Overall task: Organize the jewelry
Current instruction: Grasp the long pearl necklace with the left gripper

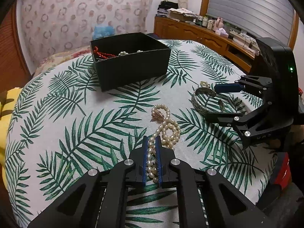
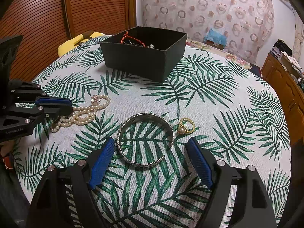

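A pearl necklace (image 1: 168, 129) with a pink flower clasp lies on the leaf-print table; it also shows in the right wrist view (image 2: 85, 114). My left gripper (image 1: 152, 142) is shut on the near end of the pearl strand. A silver cuff bracelet (image 2: 144, 138) lies between the fingers of my open right gripper (image 2: 151, 144), untouched; it also shows in the left wrist view (image 1: 205, 102). A gold ring with a pearl (image 2: 186, 126) lies just right of the cuff. The black open box (image 1: 131, 60) holds a red cord and pearls at the far side; it also shows in the right wrist view (image 2: 144, 53).
The round table with a leaf-print cloth (image 1: 76, 114) fills both views. A wooden cabinet (image 1: 199, 30) with clutter stands at the far right, a slatted wooden door (image 2: 57, 9) at the left. A yellow object (image 2: 76, 39) sits past the table's far left edge.
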{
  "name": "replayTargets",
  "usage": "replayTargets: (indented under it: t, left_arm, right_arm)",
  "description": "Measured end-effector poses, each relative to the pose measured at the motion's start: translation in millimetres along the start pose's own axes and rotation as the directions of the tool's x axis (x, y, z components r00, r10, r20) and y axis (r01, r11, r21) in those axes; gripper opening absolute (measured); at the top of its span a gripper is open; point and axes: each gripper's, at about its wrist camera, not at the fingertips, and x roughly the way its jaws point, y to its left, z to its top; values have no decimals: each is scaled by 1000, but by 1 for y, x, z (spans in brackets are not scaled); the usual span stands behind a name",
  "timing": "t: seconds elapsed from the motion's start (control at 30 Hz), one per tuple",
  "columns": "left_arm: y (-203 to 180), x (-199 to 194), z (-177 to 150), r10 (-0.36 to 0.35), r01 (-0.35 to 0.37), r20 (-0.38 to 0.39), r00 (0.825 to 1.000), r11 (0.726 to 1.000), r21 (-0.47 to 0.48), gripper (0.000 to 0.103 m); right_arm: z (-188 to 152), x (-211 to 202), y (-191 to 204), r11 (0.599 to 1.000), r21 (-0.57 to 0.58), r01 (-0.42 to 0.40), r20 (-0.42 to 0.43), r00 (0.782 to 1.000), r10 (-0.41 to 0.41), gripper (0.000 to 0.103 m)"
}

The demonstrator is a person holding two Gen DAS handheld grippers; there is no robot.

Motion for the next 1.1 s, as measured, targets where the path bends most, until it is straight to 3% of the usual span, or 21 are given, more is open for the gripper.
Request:
replayTargets:
  t: [0.43,0.63,0.83,0.93,1.1]
  left_arm:
    - [-1,6,9,7,-7,-20,1000,1000,23,7]
    - [-3,14,14,12,-10,-44,999,999,43,15]
    - [-9,17,16,35,-32,-40,999,996,78,15]
    - [-9,17,17,25,-22,-39,999,996,82,4]
    - [-13,5,19,-17,17,-1,1000,997,70,4]
  right_arm:
    - [0,0,-1,1000,0,0,0,1000,0,81]
    - [0,0,-1,1000,0,0,0,1000,0,81]
    - [0,0,0,1000,0,0,1,1000,0,82]
    - [0,0,0,1000,0,0,1,1000,0,82]
    - [0,0,0,1000,0,0,1,1000,0,82]
